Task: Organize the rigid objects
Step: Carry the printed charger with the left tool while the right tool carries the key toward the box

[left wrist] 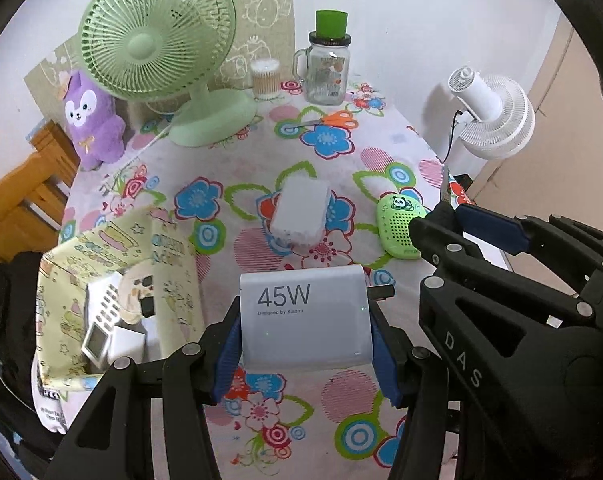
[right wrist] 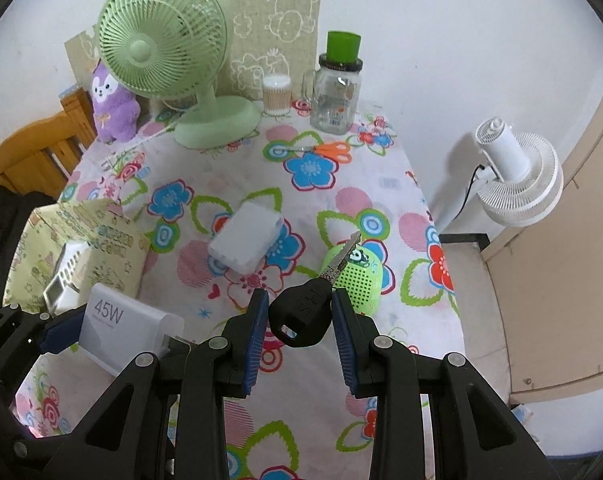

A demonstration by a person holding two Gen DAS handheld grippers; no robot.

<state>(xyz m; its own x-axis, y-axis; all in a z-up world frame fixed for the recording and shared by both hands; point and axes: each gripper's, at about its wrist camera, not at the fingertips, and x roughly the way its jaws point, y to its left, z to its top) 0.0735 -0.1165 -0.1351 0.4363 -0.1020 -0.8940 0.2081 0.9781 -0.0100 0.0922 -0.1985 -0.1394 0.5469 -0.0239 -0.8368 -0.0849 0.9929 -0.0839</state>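
My left gripper (left wrist: pixel 305 320) is shut on a white 45W charger (left wrist: pixel 305 320), held above the flowered tablecloth (left wrist: pixel 341 400); the charger also shows at the lower left of the right wrist view (right wrist: pixel 121 328). My right gripper (right wrist: pixel 299 316) is shut on a black-headed key (right wrist: pixel 301 316), its metal blade pointing up and away over a green panda speaker (right wrist: pixel 355 280). That speaker (left wrist: pixel 399 224) lies on the cloth beside the right gripper (left wrist: pixel 453 216). A white box (left wrist: pixel 301 212) rests mid-table. A yellow patterned bag (left wrist: pixel 113 292) at the left holds a white remote (left wrist: pixel 101 320) and small boxes.
A green desk fan (left wrist: pixel 161 48), purple plush (left wrist: pixel 89 120), cotton-swab jar (left wrist: pixel 265 78), glass mug jar with green lid (left wrist: pixel 327 68) and orange scissors (left wrist: pixel 333 120) stand along the back. A white fan (left wrist: pixel 493 116) stands off the table's right edge. A wooden chair (left wrist: pixel 25 200) is at the left.
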